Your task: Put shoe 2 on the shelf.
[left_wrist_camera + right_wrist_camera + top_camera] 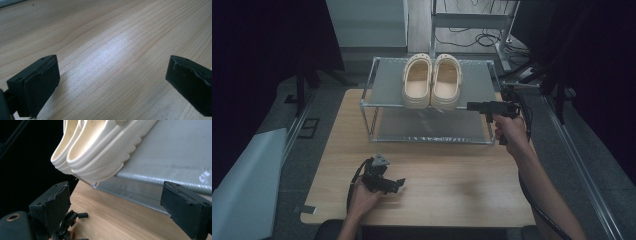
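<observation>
Two cream clog shoes (432, 80) stand side by side on the top shelf of a metal rack (387, 90), heels toward me. My right gripper (473, 106) is held at the rack's right front corner, level with the top shelf, and is open with nothing between its jaws. In the right gripper view the nearer clog (105, 152) overhangs the shelf edge (160, 167), just beyond my open right gripper (115, 207). My left gripper (398, 184) rests low over the wooden table near the front edge. It is open over bare wood in the left gripper view (112, 82).
The two-level rack stands at the back of the wooden table (452, 185); its lower shelf (432, 127) holds nothing. Cables lie on the floor (472, 37) behind it. A pale sheet (242, 190) lies left of the table.
</observation>
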